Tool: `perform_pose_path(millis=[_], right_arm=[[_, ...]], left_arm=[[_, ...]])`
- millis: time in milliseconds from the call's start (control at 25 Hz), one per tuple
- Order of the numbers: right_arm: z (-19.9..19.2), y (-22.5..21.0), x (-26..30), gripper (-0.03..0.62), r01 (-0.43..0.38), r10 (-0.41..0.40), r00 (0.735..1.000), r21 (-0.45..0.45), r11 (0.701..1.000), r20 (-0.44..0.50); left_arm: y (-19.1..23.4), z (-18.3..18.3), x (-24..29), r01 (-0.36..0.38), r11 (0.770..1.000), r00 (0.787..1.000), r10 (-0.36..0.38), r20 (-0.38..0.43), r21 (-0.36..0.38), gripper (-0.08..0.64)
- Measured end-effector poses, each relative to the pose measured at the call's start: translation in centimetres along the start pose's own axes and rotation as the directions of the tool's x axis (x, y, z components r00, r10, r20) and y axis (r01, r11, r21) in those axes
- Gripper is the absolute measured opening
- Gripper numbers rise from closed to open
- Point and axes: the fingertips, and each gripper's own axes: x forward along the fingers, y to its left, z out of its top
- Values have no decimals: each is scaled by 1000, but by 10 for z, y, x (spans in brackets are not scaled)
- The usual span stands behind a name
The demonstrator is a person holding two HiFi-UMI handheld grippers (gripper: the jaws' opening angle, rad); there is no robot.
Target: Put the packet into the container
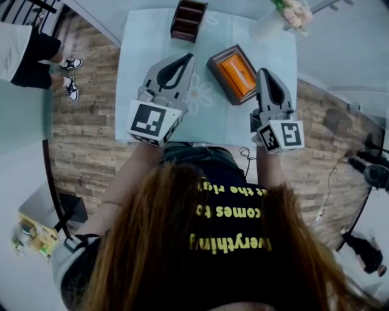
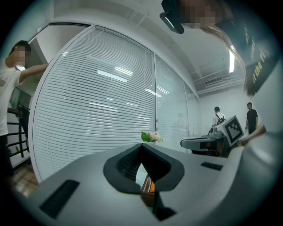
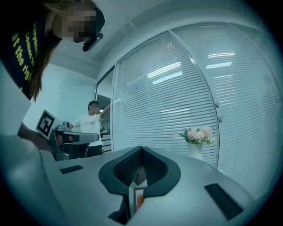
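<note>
An orange packet (image 1: 237, 73) lies inside a brown rectangular container (image 1: 217, 76) on the pale blue table (image 1: 140, 91). My left gripper (image 1: 189, 56) hovers just left of the container with its jaws shut and nothing between them. My right gripper (image 1: 263, 71) hangs at the container's right end, also shut and empty. In the left gripper view the jaw tips (image 2: 141, 145) meet, and a sliver of the orange packet (image 2: 151, 185) shows below them. The right gripper view shows the tips (image 3: 141, 148) together, with a strip of the container (image 3: 139, 199) beneath.
A dark wooden organizer (image 1: 188, 19) stands at the table's far edge. A vase of pink flowers (image 1: 292, 12) sits at the far right corner. A person (image 1: 36, 48) stands on the wood floor to the left. Window blinds (image 3: 185, 88) lie beyond the table.
</note>
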Motion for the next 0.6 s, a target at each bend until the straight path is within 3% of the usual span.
perform_pose_path(millis=[600], right_arm=[[9, 13, -6, 20, -5, 5, 1000, -13, 1000, 0]], left_arm=[[-3, 4, 6, 8, 1000, 1000, -8, 22, -3, -1]])
